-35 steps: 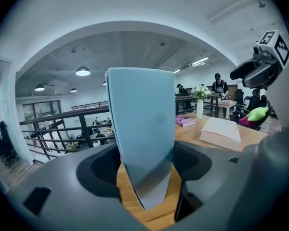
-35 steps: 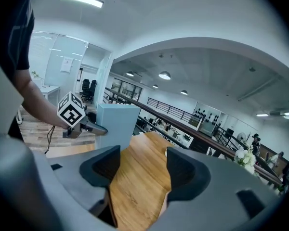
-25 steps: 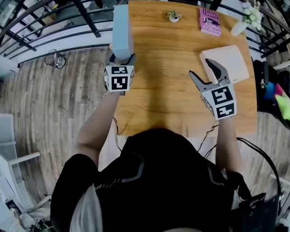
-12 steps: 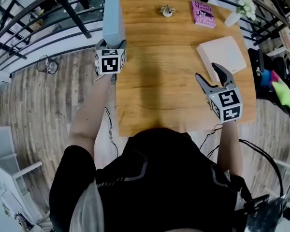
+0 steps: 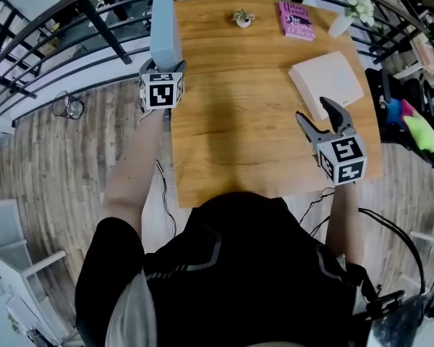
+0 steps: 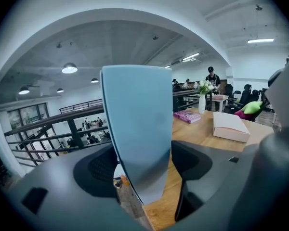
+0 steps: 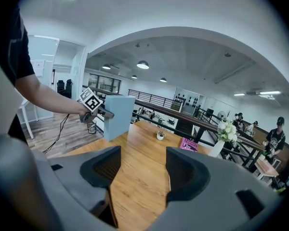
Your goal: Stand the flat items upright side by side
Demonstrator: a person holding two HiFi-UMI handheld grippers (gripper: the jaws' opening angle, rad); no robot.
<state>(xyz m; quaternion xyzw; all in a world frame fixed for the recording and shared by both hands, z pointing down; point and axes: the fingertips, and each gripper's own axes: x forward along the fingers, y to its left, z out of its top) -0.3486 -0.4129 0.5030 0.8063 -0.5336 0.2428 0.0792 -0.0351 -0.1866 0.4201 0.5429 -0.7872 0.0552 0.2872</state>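
Wooden table [image 5: 231, 121] beside a railing. The left gripper [image 5: 163, 69] clamps the blue book [image 5: 163, 27] upright at the table's left edge, likely for standing. The right gripper [image 5: 315, 114], jaws apart and empty, hovers near the flat white book [image 5: 325, 78], probably its next pick.

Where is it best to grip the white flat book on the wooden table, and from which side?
Probably the near edge, approached low from the person's side with the open right gripper: the white flat book lies flat, its thick edge facing those jaws.
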